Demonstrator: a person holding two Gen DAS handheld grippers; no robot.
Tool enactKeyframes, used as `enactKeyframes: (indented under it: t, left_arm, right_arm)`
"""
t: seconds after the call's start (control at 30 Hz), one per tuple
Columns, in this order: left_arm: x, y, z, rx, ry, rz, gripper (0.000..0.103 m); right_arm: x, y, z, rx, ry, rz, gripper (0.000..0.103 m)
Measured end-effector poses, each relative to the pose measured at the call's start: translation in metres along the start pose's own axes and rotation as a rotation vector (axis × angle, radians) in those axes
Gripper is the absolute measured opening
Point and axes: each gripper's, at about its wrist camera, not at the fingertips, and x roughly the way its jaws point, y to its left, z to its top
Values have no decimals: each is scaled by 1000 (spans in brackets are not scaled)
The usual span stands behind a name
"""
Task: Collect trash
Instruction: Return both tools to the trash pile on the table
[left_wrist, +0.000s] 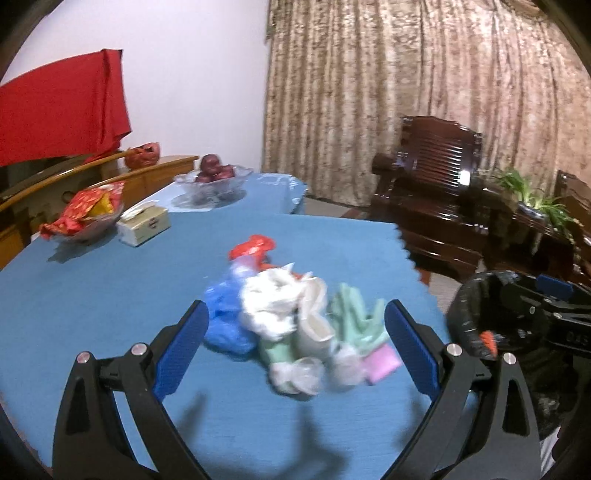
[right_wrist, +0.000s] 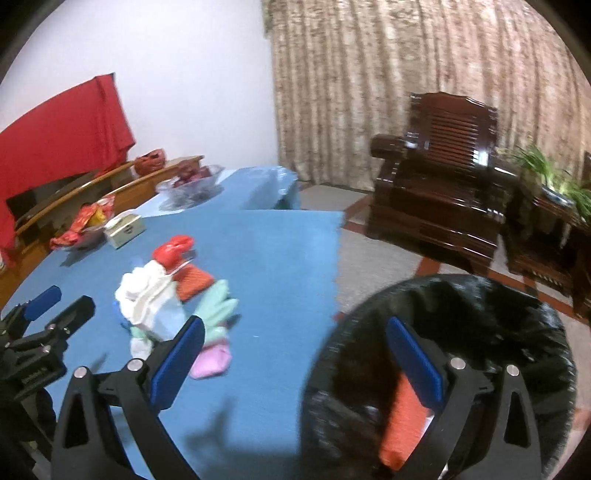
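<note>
Left fingers (left_wrist: 295, 343) gape wide and empty, the trash pile (left_wrist: 291, 332) just ahead between them; right fingers (right_wrist: 295, 362), equally wide, hang by the bin (right_wrist: 461, 306).

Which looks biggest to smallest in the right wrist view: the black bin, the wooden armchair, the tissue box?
1. Black bin, though it sits nearest the camera, which inflates it.
2. Wooden armchair.
3. Tissue box, far back on the table.
</note>
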Motion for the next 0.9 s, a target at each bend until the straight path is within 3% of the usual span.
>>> enactKeyframes:
  t: [0.17, 0.53, 0.67, 0.9]
  left_arm:
    - [9, 18, -7, -10, 19, 41, 93]
    - [27, 40, -26, -41, 71, 76, 93]
    - [33, 42, -29, -45, 87, 72, 85]
    - [41, 47, -29, -50, 89, 76, 85]
  right_arm:
    - [20, 31, -5, -33, 14, 39, 94]
    - [62, 66, -27, -87, 109, 80, 73]
    - [76, 75, -30, -95, 132, 92, 72]
    - [87, 87, -16, -106, 118, 124, 72]
